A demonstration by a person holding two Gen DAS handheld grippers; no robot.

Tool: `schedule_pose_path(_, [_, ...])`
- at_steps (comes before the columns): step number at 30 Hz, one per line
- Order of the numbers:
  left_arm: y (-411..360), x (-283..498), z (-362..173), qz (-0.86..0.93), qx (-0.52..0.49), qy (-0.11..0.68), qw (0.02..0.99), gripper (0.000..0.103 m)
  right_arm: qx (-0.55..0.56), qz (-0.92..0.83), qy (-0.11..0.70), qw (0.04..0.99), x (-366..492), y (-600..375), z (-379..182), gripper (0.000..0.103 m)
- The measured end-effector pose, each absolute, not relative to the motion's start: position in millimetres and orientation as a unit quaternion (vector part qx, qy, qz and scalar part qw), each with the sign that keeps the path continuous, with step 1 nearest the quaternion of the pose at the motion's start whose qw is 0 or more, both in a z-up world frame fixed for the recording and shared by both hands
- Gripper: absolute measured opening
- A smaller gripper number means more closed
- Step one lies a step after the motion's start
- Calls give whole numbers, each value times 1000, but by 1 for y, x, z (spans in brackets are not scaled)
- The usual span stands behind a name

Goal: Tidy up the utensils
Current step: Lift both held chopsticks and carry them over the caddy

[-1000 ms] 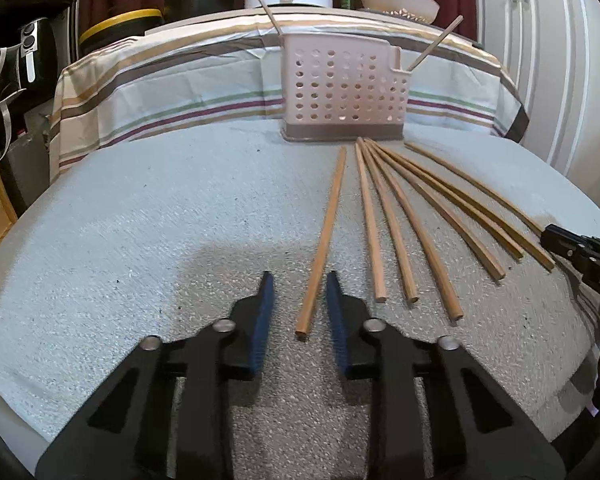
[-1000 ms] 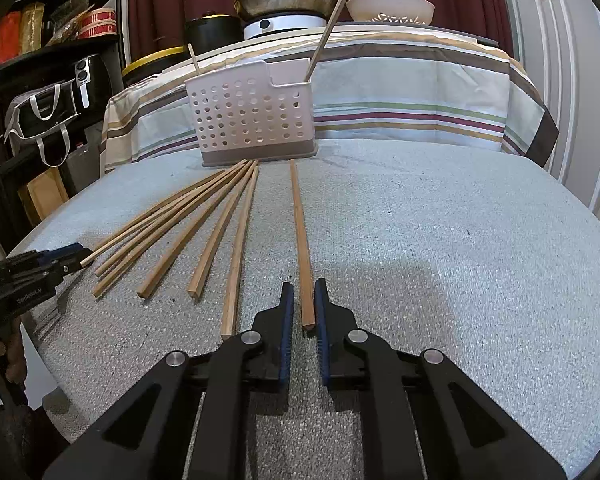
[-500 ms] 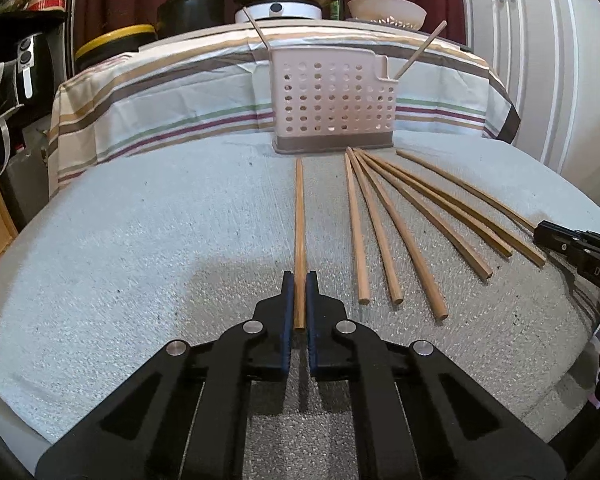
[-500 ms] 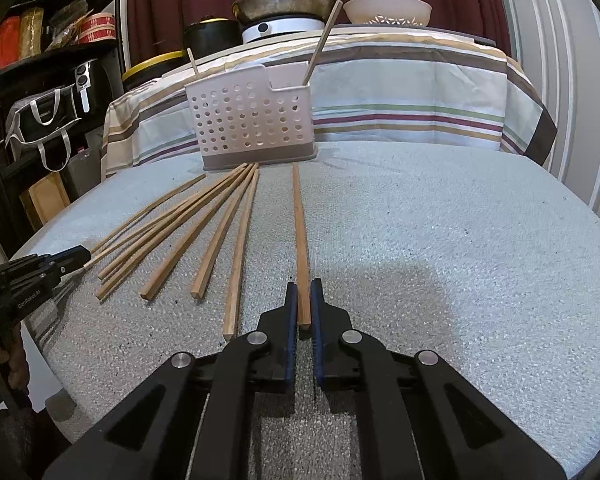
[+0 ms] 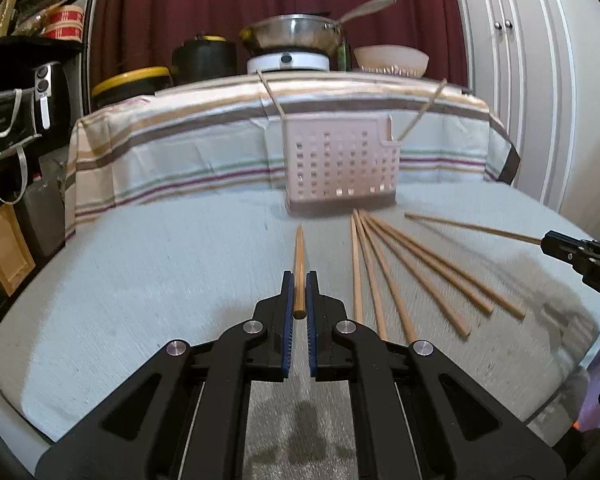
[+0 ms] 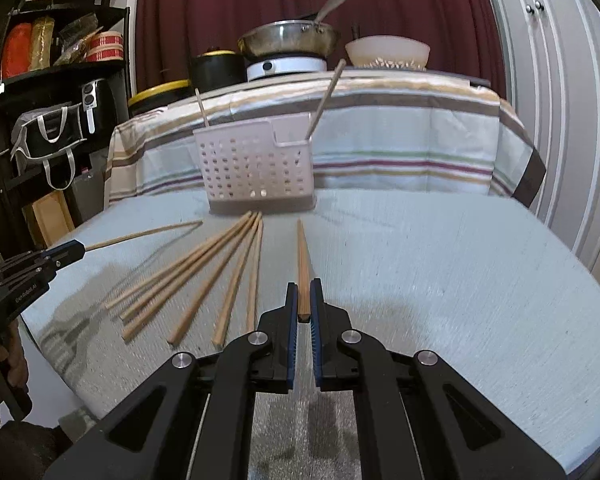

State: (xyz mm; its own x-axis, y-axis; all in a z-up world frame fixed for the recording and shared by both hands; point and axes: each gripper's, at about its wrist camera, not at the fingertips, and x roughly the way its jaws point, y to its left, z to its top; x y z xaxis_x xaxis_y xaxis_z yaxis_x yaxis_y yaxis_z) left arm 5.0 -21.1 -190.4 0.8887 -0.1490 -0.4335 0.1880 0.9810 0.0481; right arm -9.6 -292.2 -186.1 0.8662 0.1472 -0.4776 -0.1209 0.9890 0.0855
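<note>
Jaws clamped: each gripper (left (image 5: 299,284), right (image 6: 304,290)) holds chopstick (image 5: 299,268).

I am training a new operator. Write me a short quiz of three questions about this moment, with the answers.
1. True or false: the right claw is open.
2. Where do the loose chopsticks lie? A) on the table, in front of the basket; B) inside the basket; C) in the pan.
3. How many chopsticks stand in the basket?

Key:
1. False: it is shut on a chopstick.
2. A.
3. Two.
</note>
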Motion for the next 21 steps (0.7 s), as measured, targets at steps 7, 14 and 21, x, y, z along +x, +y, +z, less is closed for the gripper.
schedule_pose_path(7, [-20, 3, -159, -77, 44, 191, 978, 6, 23, 67, 225, 972, -9, -292, -160, 7])
schedule_pose_path(14, [-16, 13, -131, -74, 36, 176, 981, 6, 27, 66, 206, 976, -2, -294, -135, 7])
schedule_pose_path(21, [-14, 34, -112, -76, 33, 174, 981, 6, 26, 67, 194, 978, 16, -293, -119, 7])
